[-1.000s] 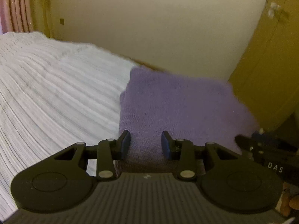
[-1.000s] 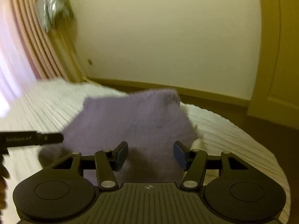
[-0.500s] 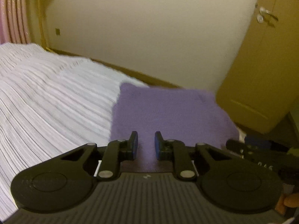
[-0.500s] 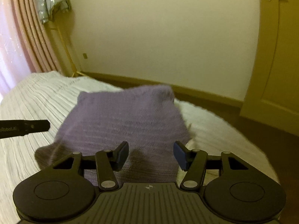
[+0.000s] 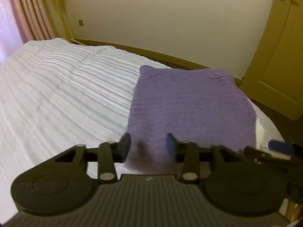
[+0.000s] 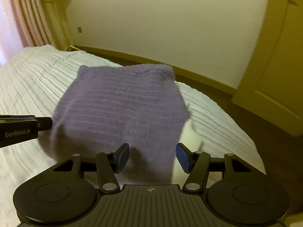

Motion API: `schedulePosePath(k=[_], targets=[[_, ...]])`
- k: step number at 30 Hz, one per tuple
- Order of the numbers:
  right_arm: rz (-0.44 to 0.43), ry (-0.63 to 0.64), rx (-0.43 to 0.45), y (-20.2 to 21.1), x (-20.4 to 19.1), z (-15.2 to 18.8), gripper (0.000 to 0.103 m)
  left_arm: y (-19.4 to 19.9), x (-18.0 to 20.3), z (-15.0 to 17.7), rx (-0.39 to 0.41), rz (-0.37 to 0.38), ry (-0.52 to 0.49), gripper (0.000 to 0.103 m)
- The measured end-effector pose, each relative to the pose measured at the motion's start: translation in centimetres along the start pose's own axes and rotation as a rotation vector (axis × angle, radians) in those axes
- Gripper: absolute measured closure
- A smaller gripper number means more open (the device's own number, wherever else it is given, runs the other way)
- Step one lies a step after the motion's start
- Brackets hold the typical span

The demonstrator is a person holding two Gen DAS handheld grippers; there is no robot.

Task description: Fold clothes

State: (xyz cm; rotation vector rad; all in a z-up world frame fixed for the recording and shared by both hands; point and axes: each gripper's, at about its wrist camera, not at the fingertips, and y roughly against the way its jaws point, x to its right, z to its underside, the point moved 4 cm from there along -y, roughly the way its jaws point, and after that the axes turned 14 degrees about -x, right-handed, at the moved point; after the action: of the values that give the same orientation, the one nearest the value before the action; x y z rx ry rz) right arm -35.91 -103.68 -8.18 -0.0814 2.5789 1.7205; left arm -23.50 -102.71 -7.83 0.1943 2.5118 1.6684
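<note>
Both pairs of fingers are held apart, and nothing is gripped between them. On the left gripper (image 5: 148, 144) a gap is seen between the two blue pads, and the near edge of the purple knitted cloth (image 5: 191, 106) is seen lying just past that gap. On the right gripper (image 6: 152, 156) the pads are spread wider, and the near right corner of the same cloth (image 6: 121, 106) is seen just ahead of them. Whether any pad touches the wool cannot be told.

Past the fingertips, the cloth is laid flat on the white ribbed bedcover (image 5: 62, 94), as a neat, nearly square block. Its near edge is seen lying close to the near edge of the bed. Its far edge is seen lying near the far edge of the bed. Farther off, a brown floor strip, a cream wall (image 5: 166, 19) and a yellow-brown door (image 5: 280, 56) are seen.

As for the step, two stories are fitted by this sight. A fold may be finished and the cloth let go, or one more fold may be about to be made. This cannot be settled from one look. If another fold is wanted, the near edge would have to be pinched by both grippers and lifted evenly, so that the soft layers are not pulled crooked.
</note>
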Motion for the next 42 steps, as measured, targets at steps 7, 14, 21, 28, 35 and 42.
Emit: schedulePosePath(k=[7,14,21,28,35,42], targets=[[-0.009,-0.087,-0.044,5.7,0.3,5.0,0.045,7.2,-0.5,4.4,-0.017,-0.043,0.024,0.042],[0.018,-0.082,-0.052,13.3,-1.2,9.2,0.045,15.4,-1.2,9.5,0.007,-0.042,0.044,0.026],[0.001,-0.054,0.009,20.7,-3.2,13.5,0.045,22.3,-1.9,14.5,0.047,-0.065,0.033,0.023],[-0.016,-0.052,0.073,26.2,-4.7,18.1,0.045,27.9,-2.7,18.6,0.1,-0.046,0.053,0.023],[-0.026,-0.029,0.088,29.9,-6.0,21.3,0.045,32.1,-2.5,22.0,0.141,-0.007,0.083,0.023],[-0.021,-0.065,0.059,31.1,-5.0,23.5,0.045,33.4,-1.3,24.7,0.072,0.036,0.075,0.023]])
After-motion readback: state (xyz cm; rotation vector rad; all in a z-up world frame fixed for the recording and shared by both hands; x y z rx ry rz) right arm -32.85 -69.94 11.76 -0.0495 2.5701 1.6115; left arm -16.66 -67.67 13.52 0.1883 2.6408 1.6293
